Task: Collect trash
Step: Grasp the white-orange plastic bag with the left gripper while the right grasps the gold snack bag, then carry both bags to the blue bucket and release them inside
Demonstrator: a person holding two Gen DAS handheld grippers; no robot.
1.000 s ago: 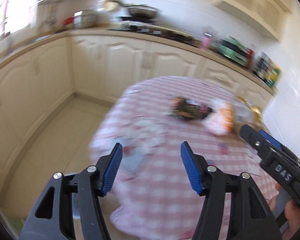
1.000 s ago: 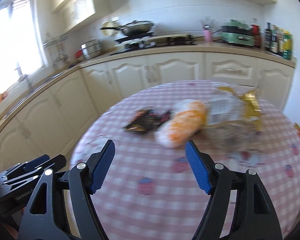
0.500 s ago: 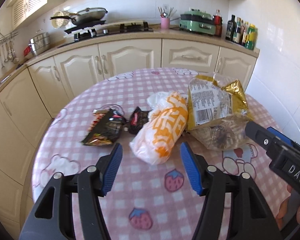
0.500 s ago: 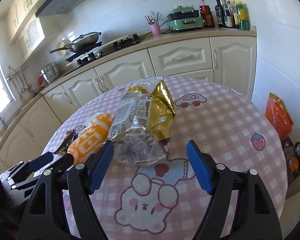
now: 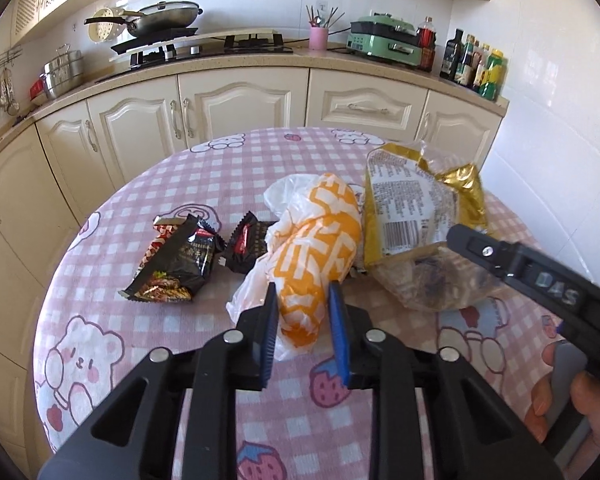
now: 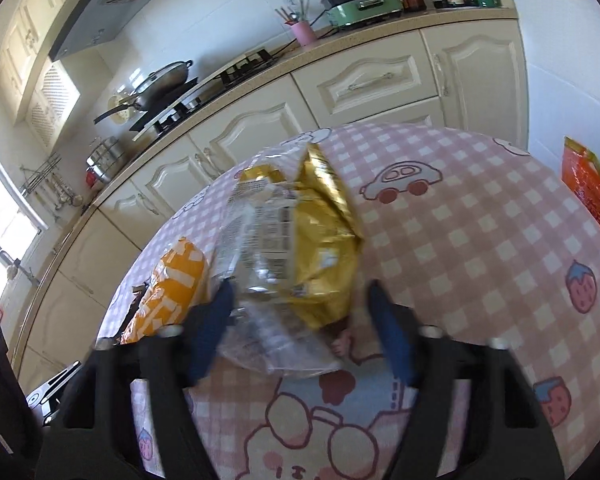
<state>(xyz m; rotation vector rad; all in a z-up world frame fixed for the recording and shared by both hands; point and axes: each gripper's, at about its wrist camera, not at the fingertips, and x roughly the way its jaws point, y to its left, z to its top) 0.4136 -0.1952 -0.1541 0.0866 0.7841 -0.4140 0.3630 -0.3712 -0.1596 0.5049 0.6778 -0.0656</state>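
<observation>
Four trash items counted on round pink-checked worktop: two dark snack wrappers, one orange-and-white bag, one gold-and-clear bag.

Orange-and-white bag lain mid-worktop, long axis from near edge toward far edge, near end pinched between blue pads of left hand-held gripper, clenched on it.

Larger dark wrapper and smaller dark wrapper seen toward left edge, side by side.

Gold-and-clear bag lain beside orange bag toward right edge, straddled by right hand-held gripper, fingers spread, blurred.
</observation>
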